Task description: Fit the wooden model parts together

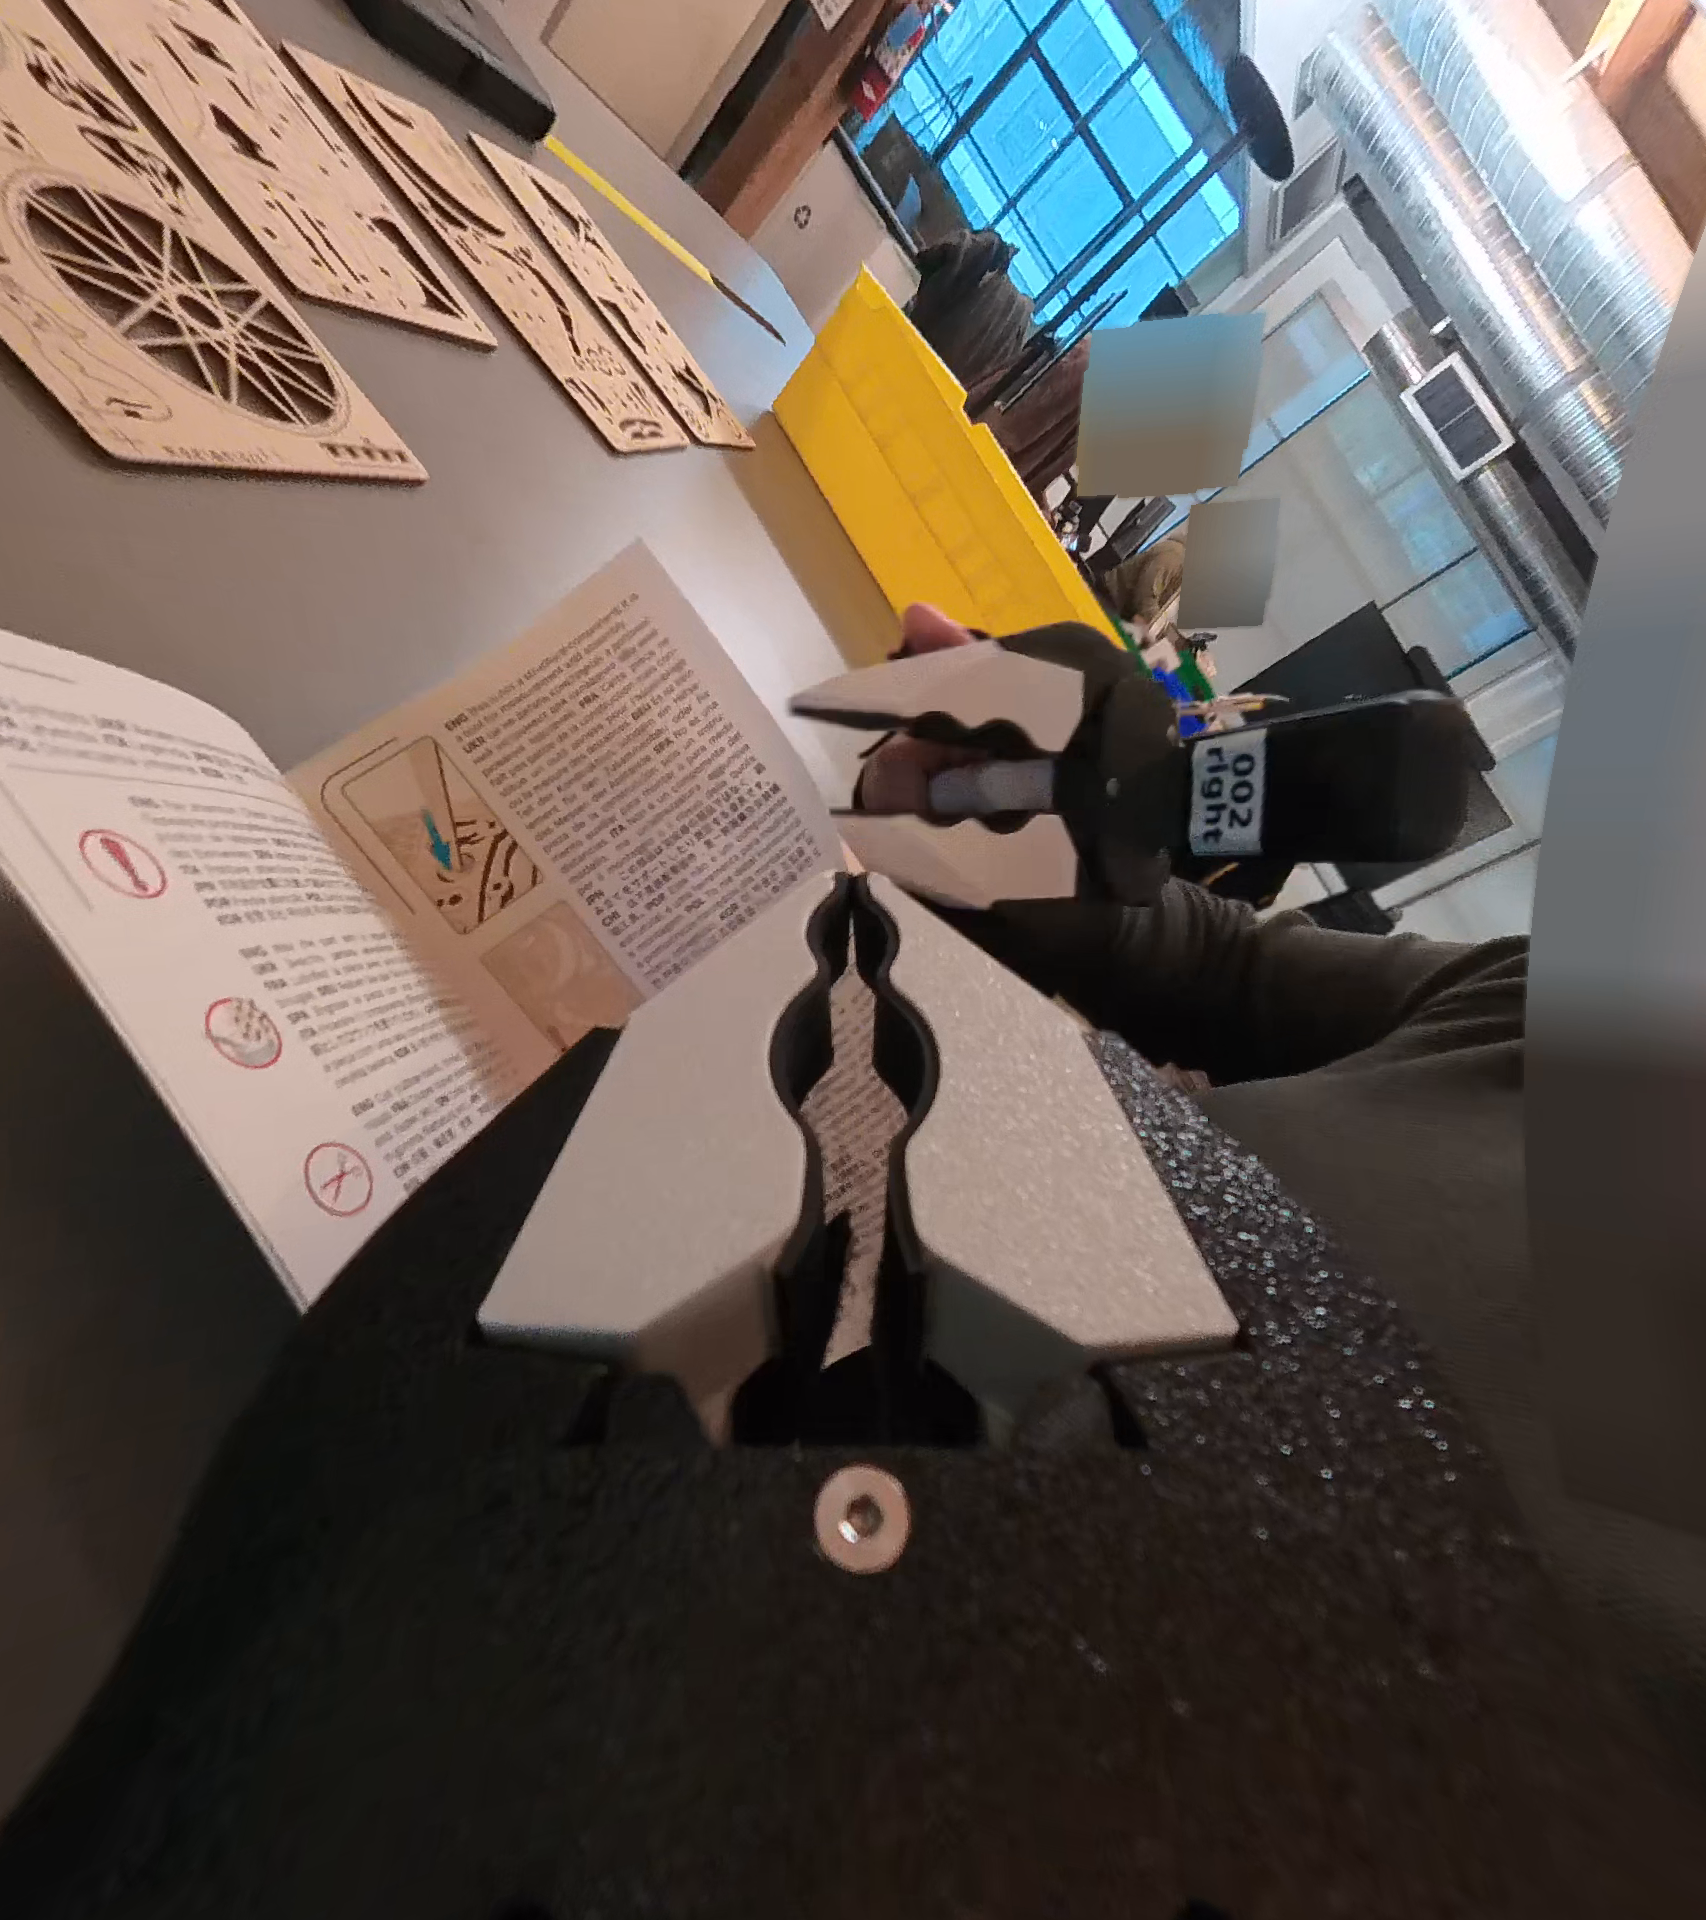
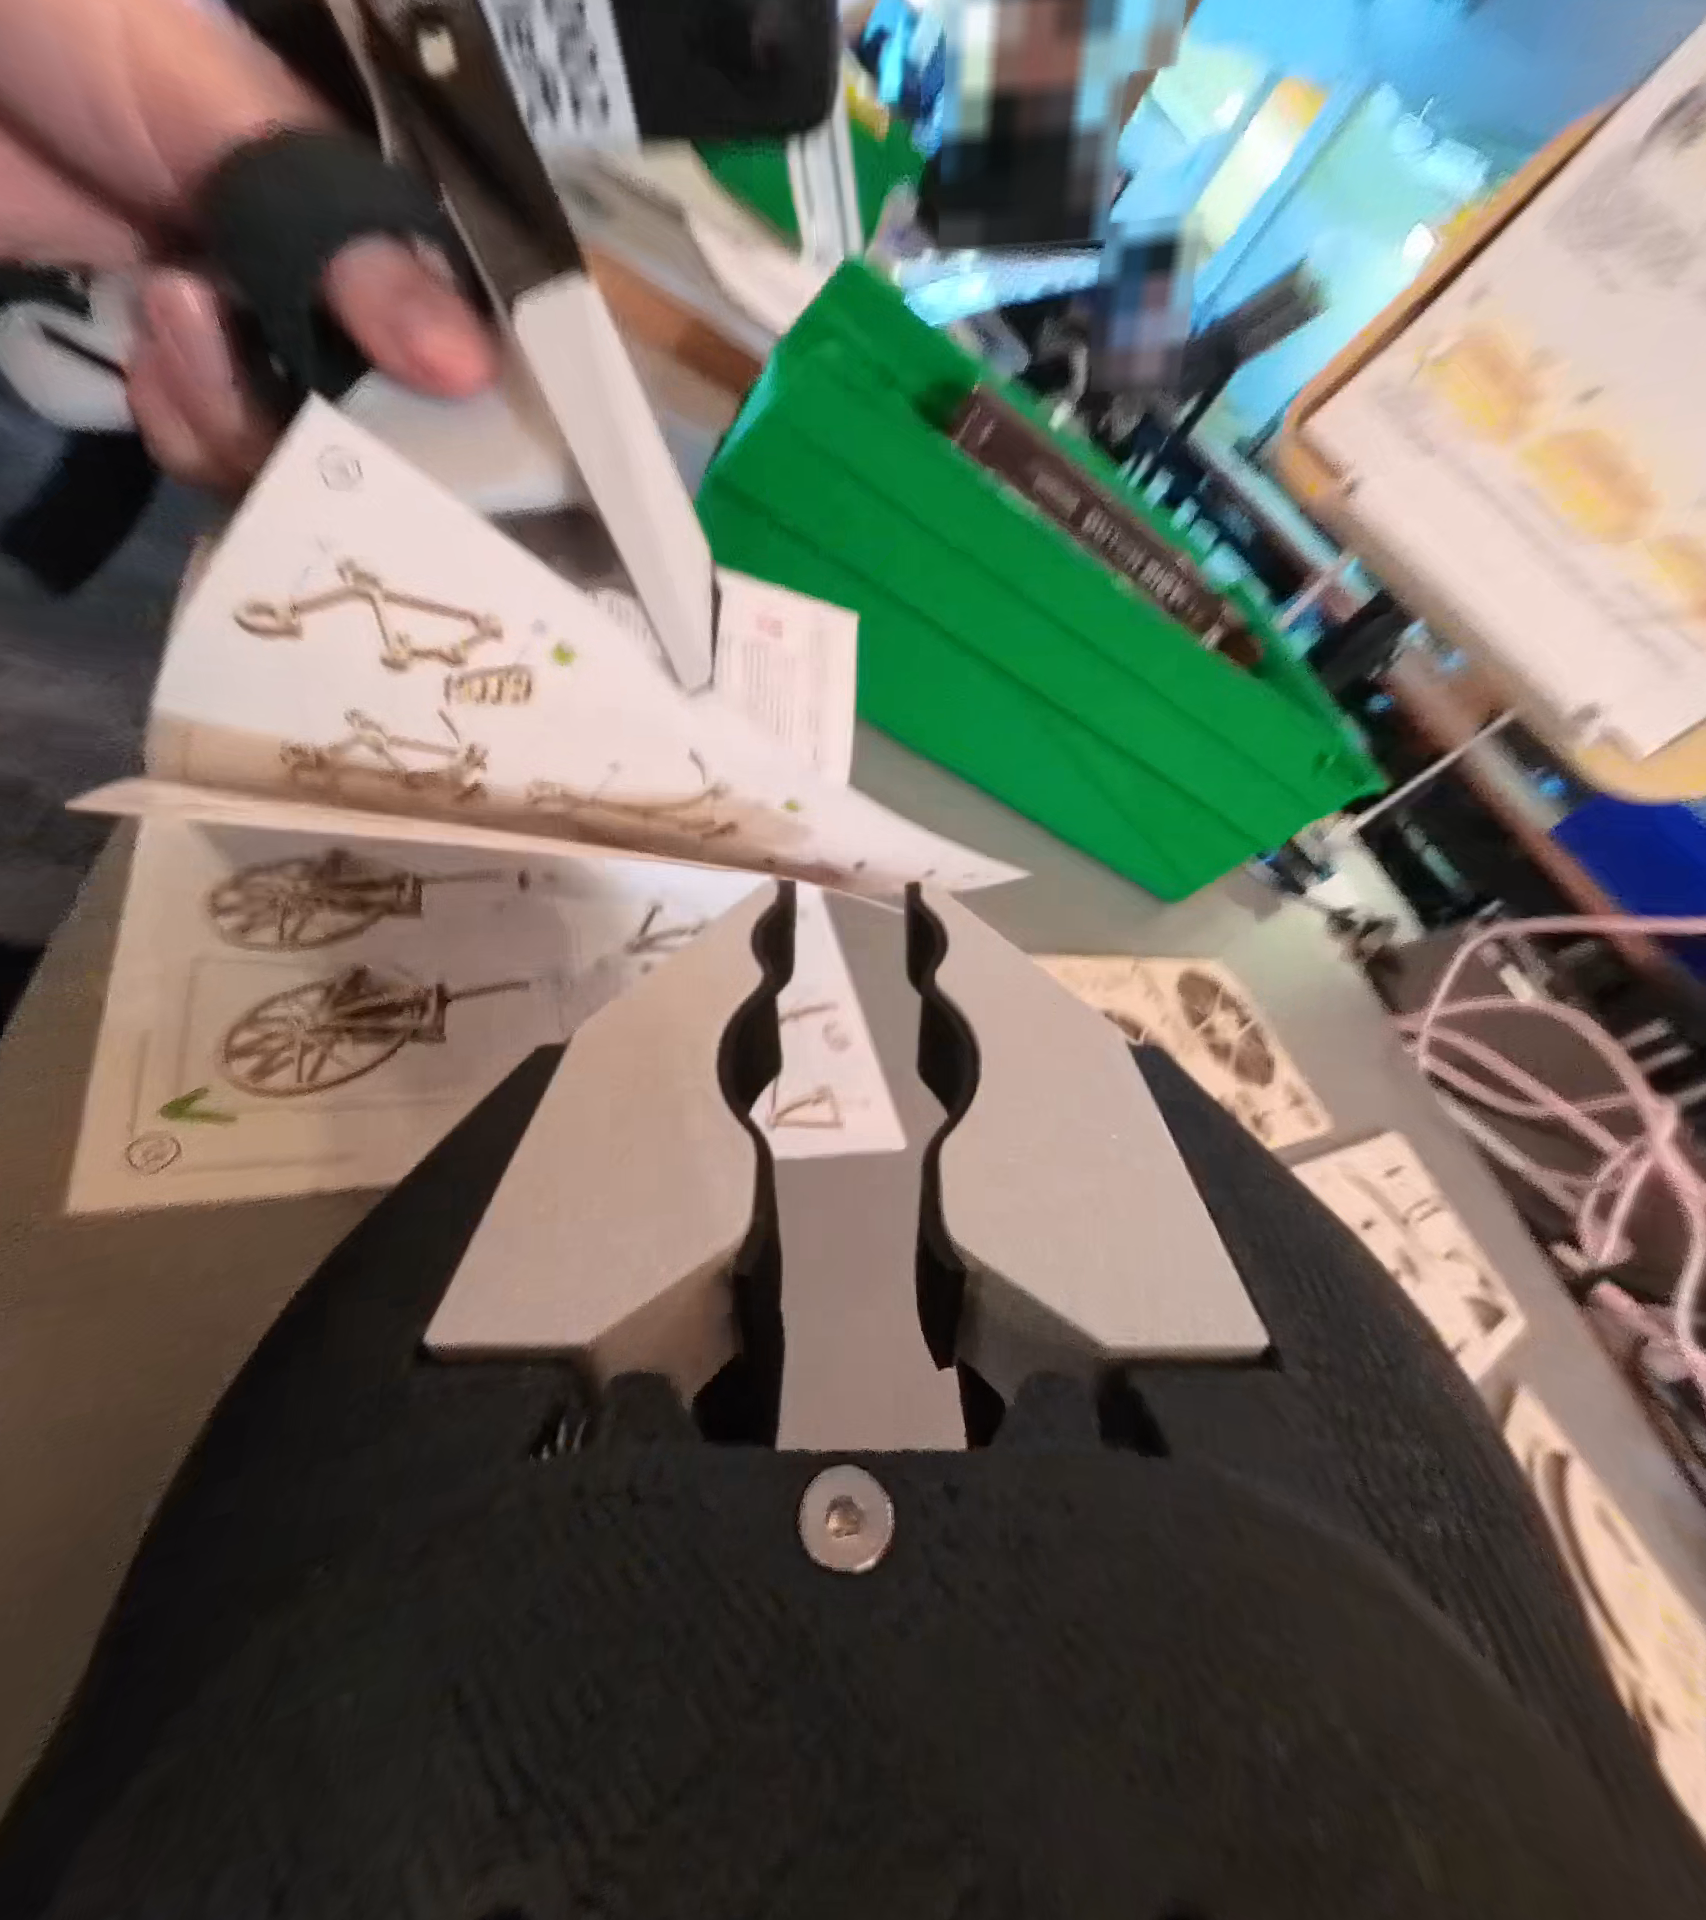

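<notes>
Several laser-cut wooden part sheets (image 1: 153,291) lie flat on the grey table at the far left; they also show at the right of the right wrist view (image 2: 1233,1039). An open instruction booklet (image 1: 361,914) lies in front of me. My left gripper (image 1: 851,883) is shut on one page of the booklet and holds it lifted (image 2: 413,748). The left gripper also shows in the right wrist view (image 2: 688,665), held in a gloved hand. My right gripper (image 2: 846,891) is open and empty, its tips just short of the lifted page's edge. It also shows in the left wrist view (image 1: 816,758).
A yellow bin (image 1: 932,488) stands at the table's far edge. A green bin (image 2: 984,644) stands behind the booklet. A tangle of pale cables (image 2: 1607,1091) lies off the table's right side. A person's dark sleeve (image 1: 1244,997) lies behind the right gripper. Spacing between my two grippers at the tips: around 4 centimeters.
</notes>
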Action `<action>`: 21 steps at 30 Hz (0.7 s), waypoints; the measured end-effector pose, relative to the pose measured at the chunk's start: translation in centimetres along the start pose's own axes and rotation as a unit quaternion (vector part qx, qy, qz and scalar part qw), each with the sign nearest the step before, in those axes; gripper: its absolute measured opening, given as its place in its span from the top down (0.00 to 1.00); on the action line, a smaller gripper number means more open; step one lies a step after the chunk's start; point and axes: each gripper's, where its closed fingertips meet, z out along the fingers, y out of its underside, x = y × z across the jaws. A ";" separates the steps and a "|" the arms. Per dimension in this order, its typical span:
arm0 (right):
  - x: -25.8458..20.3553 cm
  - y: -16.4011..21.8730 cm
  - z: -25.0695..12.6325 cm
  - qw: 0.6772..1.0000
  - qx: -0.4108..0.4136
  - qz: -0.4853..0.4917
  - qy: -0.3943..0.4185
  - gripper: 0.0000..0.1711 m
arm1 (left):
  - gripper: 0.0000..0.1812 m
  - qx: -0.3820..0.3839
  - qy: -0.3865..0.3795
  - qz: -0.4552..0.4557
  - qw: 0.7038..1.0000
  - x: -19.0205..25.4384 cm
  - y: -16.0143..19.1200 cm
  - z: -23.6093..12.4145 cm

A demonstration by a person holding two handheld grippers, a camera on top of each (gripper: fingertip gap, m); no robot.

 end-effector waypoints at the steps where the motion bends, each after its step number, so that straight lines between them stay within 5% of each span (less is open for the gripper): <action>1: -0.1 -1.0 -0.3 1.000 0.022 -0.009 0.000 0.90 | 1.00 0.006 0.002 -0.002 1.000 0.0 -0.1 -0.1; 8: -4.7 -2.9 -0.3 0.992 0.038 -0.095 -0.075 0.96 | 1.00 0.028 0.012 -0.014 0.999 -0.2 -0.2 -0.2; 14: -6.8 1.8 0.7 0.983 -0.079 -0.037 -0.162 0.96 | 1.00 0.045 0.023 -0.020 0.999 -0.1 -0.5 -0.9; 21: -6.4 3.7 0.9 0.976 -0.141 -0.003 -0.165 1.00 | 1.00 0.068 -0.002 -0.026 0.997 -1.0 -0.9 -3.1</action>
